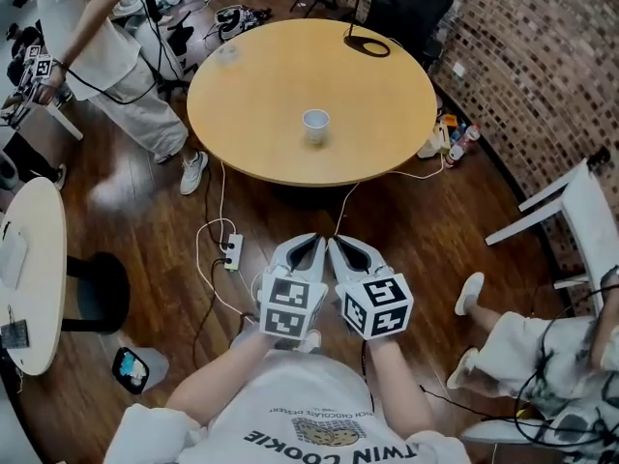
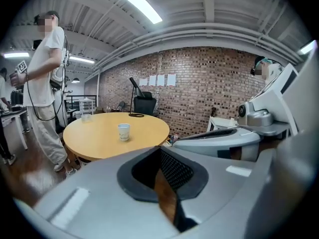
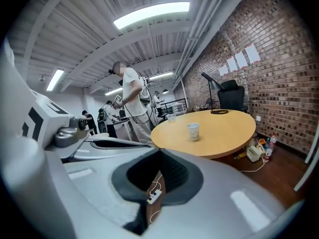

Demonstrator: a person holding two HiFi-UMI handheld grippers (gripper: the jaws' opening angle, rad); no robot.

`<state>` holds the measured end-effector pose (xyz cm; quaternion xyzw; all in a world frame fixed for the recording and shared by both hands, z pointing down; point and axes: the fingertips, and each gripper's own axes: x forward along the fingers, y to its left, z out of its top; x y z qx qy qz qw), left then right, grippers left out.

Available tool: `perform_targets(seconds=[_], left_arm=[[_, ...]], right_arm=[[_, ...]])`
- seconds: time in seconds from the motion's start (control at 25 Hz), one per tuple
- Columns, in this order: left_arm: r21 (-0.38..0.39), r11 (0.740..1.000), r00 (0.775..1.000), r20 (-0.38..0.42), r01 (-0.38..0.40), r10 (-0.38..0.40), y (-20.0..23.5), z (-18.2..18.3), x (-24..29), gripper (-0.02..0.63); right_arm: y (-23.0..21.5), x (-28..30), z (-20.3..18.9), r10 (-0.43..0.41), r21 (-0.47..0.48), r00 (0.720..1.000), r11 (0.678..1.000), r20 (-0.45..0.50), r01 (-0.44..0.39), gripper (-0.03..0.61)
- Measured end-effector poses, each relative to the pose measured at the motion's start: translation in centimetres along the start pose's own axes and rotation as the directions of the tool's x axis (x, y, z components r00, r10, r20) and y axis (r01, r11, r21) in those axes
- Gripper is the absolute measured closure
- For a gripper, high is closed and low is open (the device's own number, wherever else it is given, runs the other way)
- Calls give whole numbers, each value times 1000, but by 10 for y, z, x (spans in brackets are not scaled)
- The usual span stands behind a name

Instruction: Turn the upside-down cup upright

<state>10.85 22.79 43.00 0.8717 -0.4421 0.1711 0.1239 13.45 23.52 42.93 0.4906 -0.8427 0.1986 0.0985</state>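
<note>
Seen from above, we hold the left gripper [image 1: 311, 243] and the right gripper [image 1: 340, 245] side by side and close to the body, over the dark wood floor [image 1: 426, 249] and well short of the round wooden table [image 1: 261, 114]. The left gripper's jaws are together with nothing between them, and its own view shows only a thin slit of floor past their pads. The right gripper's jaws are likewise pressed together and empty, and through their slit we see a white power strip [image 3: 152, 197] on the floor. The white paper cup [image 1: 315, 125] stands alone near the middle of the table, mouth up, apart from both grippers and touched by neither. Near the table's far edge lies a black ring [image 1: 368, 44], and a clear cup [image 1: 226, 52] sits close to the far left edge. A person in white [image 1: 97, 46] stands beside the table's left edge. A brick wall [image 1: 542, 75] runs along the right, with a white chair [image 1: 580, 211] in front of it.
</note>
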Motion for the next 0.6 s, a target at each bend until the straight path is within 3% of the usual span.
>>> perform_targets(seconds=[0.28, 0.6], left_arm=[[-13, 1000, 999, -31, -10, 9, 3, 6, -5, 611], [-25, 1000, 1000, -14, 0, 0, 12, -43, -44, 611]], right_arm=[[7, 2, 5, -19, -13, 1000, 1000, -12, 19, 575], [45, 0, -38, -70, -14, 997, 997, 12, 70, 575]])
